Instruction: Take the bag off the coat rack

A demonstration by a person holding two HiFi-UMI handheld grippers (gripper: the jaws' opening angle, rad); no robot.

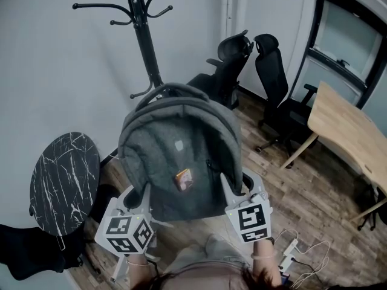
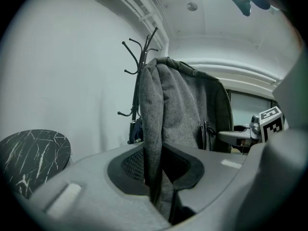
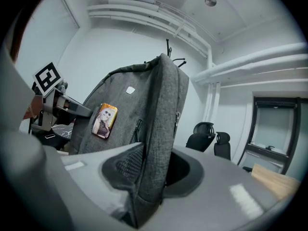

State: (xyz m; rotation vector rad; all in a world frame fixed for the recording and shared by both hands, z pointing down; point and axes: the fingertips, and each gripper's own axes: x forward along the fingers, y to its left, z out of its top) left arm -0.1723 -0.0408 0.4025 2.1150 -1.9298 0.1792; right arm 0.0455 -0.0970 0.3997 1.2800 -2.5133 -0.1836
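Observation:
A grey backpack with a small picture badge hangs in the air between my two grippers, in front of the black coat rack. Its top handle stands clear of the rack's hooks. My left gripper is shut on the bag's left side edge. My right gripper is shut on the bag's right side edge. The left gripper view has the coat rack behind the bag; the right gripper view has only its hook tips above the bag.
A round black marble side table stands at the left. Two black office chairs and a wooden desk fill the right. White cables lie on the wooden floor. A dark item hangs low on the rack.

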